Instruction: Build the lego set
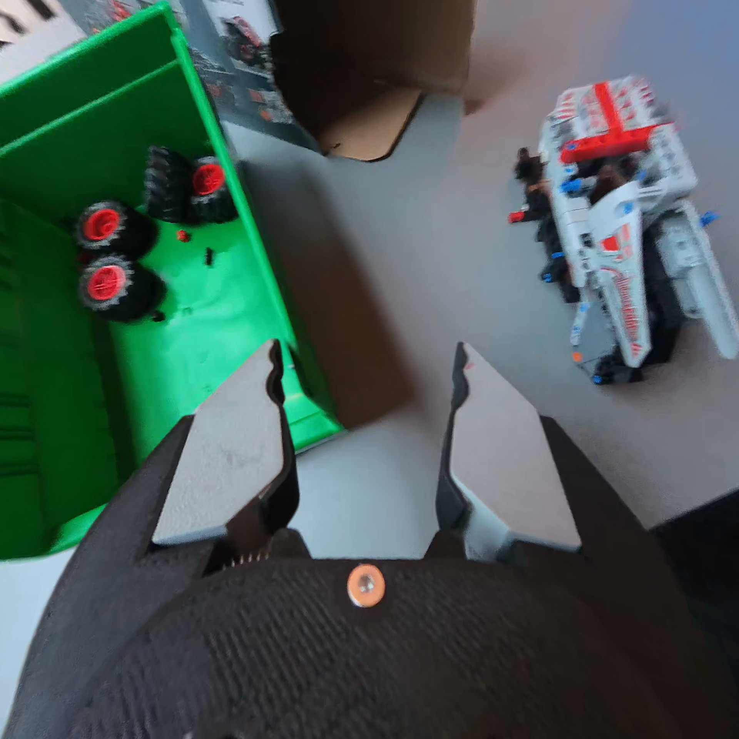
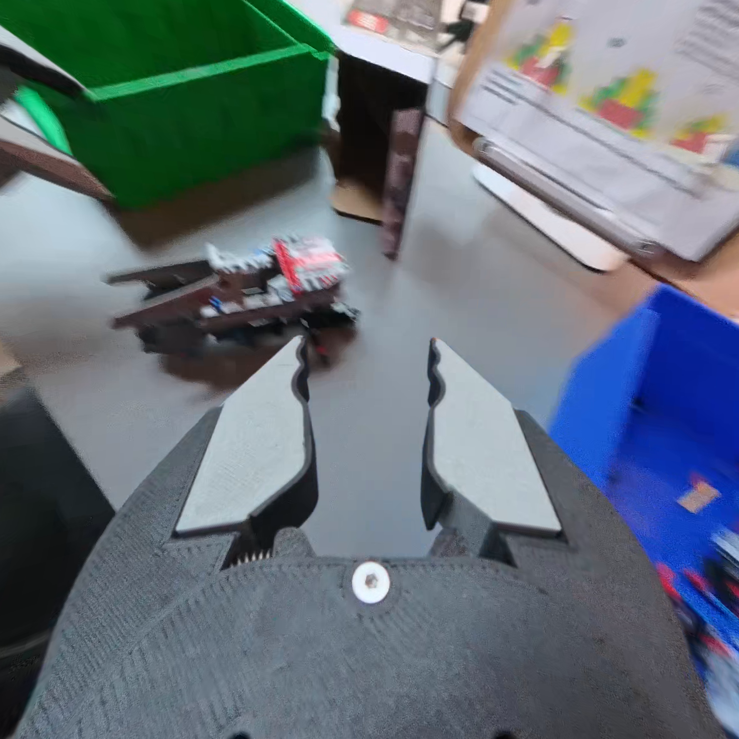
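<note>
Grey table (image 1: 380, 280), blurred lego model (image 1: 624, 240), bin (image 1: 240, 248) cropped

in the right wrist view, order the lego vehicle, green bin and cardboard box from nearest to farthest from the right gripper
1. lego vehicle: just ahead-left of the right gripper, on the table.
2. green bin: behind the vehicle, far left.
3. cardboard box: right of the bin; too close to call against the bin.
</note>
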The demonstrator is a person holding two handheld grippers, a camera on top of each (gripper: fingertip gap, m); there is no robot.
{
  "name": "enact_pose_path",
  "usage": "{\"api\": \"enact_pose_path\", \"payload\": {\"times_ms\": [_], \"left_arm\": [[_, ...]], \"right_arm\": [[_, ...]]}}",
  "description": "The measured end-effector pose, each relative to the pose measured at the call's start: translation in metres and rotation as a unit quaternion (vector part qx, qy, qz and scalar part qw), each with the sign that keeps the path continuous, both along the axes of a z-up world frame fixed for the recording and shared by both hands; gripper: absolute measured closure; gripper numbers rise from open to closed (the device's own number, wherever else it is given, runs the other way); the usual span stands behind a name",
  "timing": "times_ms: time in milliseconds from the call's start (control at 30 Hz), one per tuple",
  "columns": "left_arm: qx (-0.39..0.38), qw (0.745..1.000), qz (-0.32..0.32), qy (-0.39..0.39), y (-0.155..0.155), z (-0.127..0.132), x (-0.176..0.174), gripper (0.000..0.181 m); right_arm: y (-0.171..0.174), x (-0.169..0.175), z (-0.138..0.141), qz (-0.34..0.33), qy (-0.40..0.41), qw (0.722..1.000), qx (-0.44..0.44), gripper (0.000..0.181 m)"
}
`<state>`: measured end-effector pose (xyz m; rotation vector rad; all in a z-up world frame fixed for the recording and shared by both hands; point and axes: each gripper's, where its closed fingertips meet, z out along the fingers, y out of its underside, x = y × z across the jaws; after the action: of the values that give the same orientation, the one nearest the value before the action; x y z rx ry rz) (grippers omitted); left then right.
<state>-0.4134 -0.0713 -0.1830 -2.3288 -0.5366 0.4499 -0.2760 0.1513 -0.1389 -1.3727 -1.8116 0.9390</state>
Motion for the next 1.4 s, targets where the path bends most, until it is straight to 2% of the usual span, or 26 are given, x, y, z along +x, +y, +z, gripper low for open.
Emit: {"api": "enact_pose_path", "payload": {"times_ms": [67,167,233,300,367,467,567,667,767,800,833,900,1033,1200,1333,1400], "left_arm": [[-0.015,1.0,0.013,0.021,-0.007,0.005,-0.003,0.101],[0.013,1.0,0.011,0.017,-0.009,0.02,0.003,0.1],[0.053,0.998,-0.029,0.008,0.002,0.037,0.021,0.103],[0.101,0.99,-0.094,-0.013,0.024,0.048,0.049,0.108],[0.108,0.981,-0.151,-0.051,0.044,0.036,0.074,0.107],[0.076,0.968,-0.207,-0.12,0.067,0.001,0.102,0.101],[0.07,0.954,-0.246,-0.158,0.086,-0.016,0.127,0.098],[0.052,0.964,-0.229,-0.126,0.097,-0.029,0.122,0.098],[0.002,0.971,-0.214,-0.103,0.1,-0.055,0.113,0.102],[0.009,0.969,-0.227,-0.099,0.102,-0.054,0.117,0.121],[0.012,0.971,-0.224,-0.085,0.104,-0.054,0.114,0.127],[0.004,0.973,-0.221,-0.069,0.101,-0.053,0.108,0.132],[0.009,0.975,-0.215,-0.062,0.093,-0.052,0.098,0.148],[0.046,0.973,-0.208,-0.093,0.091,-0.047,0.093,0.146],[0.045,0.973,-0.21,-0.082,0.091,-0.047,0.093,0.15],[0.043,0.973,-0.209,-0.091,0.092,-0.05,0.094,0.145]], "right_arm": [[-0.025,-0.022,-0.006,0.06,0.005,0.997,-0.038,0.122],[-0.058,-0.047,-0.018,0.16,0.02,0.984,-0.073,0.12],[-0.074,-0.054,-0.024,0.221,0.027,0.971,-0.091,0.126],[-0.077,-0.061,-0.029,0.243,0.036,0.964,-0.096,0.124],[-0.075,-0.063,-0.03,0.253,0.059,0.96,-0.104,0.123],[-0.066,-0.06,-0.035,0.256,0.115,0.954,-0.103,0.123],[-0.058,-0.062,-0.044,0.238,0.102,0.962,-0.083,0.118],[-0.059,-0.063,-0.045,0.239,0.089,0.961,-0.106,0.107],[-0.06,-0.062,-0.046,0.241,0.091,0.962,-0.094,0.107],[-0.06,-0.061,-0.047,0.24,0.09,0.963,-0.087,0.109],[-0.061,-0.061,-0.048,0.243,0.089,0.962,-0.085,0.113],[-0.063,-0.058,-0.047,0.253,0.086,0.96,-0.088,0.122],[-0.064,-0.057,-0.048,0.26,0.083,0.957,-0.095,0.122],[-0.067,-0.054,-0.05,0.273,0.082,0.955,-0.083,0.121],[-0.066,-0.051,-0.036,0.272,0.119,0.952,-0.075,0.138],[-0.07,-0.046,-0.032,0.289,0.128,0.946,-0.072,0.157]]}}
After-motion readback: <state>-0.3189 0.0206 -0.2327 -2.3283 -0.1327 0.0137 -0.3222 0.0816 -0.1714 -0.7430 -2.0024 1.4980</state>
